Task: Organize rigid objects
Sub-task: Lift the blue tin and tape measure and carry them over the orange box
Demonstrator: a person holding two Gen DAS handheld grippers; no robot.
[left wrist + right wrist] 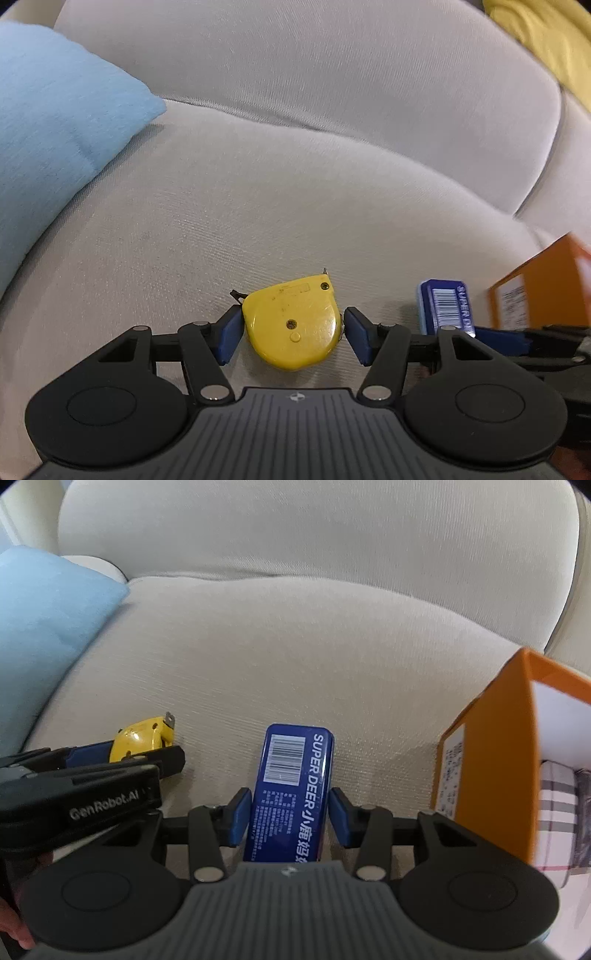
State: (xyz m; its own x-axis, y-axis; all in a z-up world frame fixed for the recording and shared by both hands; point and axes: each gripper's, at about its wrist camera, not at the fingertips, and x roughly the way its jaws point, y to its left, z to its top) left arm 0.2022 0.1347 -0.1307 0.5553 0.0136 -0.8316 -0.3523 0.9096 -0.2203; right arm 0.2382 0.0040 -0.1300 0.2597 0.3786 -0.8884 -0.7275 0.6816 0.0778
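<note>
Ribbed beige sofa cushion [258, 206], glossy rounded tape measure [293, 325]

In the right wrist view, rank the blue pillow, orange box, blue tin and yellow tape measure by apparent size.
1. Blue pillow, cut off by the frame.
2. Orange box, also cut off and nearer; close call.
3. Blue tin.
4. Yellow tape measure, partly hidden.
</note>
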